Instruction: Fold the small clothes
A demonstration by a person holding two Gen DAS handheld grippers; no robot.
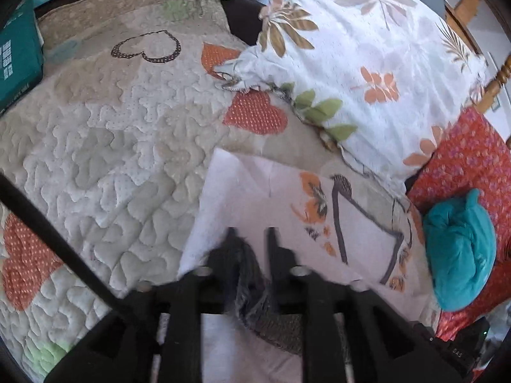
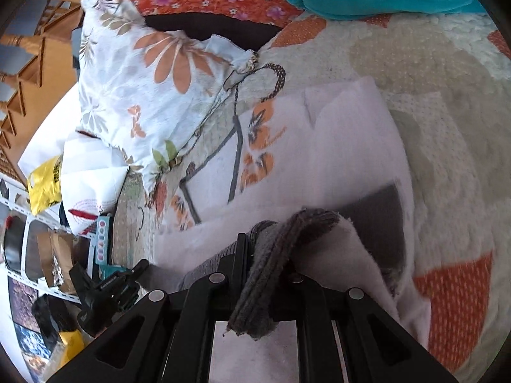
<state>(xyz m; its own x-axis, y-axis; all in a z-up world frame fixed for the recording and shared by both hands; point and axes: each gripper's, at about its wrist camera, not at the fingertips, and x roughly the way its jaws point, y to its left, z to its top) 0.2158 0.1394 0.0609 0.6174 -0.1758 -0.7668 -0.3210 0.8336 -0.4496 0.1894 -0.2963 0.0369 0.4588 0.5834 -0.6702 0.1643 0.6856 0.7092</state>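
Item: small white garment (image 1: 242,210) with grey ribbed trim, mid-fold, on a quilted bed cover.

Nearest, left wrist view: left tongs (image 1: 250,233), fingers close together with a fold of the grey ribbed trim (image 1: 252,290) bunched between them; clenched on the garment's edge. White cloth runs under and ahead of the fingers.

Nearest, right wrist view: right tongs (image 2: 265,249), likewise clamped on the garment; a band of grey ribbing (image 2: 278,261) drapes back over the fingers, and a white flap curls up beside it on the right.

Middle distance: the body of the garment lies spread on the quilt (image 1: 105,134), partly doubled. A layer of white appears folded over itself, with an orange flower print (image 2: 258,146) and grey line print exposed. One grey panel shows at the garment's right side in the right wrist view.

Farther: floral pillow (image 1: 361,63) touching the far edge of the working area; teal bundle of cloth (image 1: 460,255) on a red flowered fabric (image 1: 472,159), beside the garment; teal box (image 1: 16,57) at the quilt's far left.

Progress, judged: fold under way, not finished. Both tongs hold the trimmed edge lifted; it has yet to be laid down and smoothed. The teal bundle looks unfolded, so likely further work remains.
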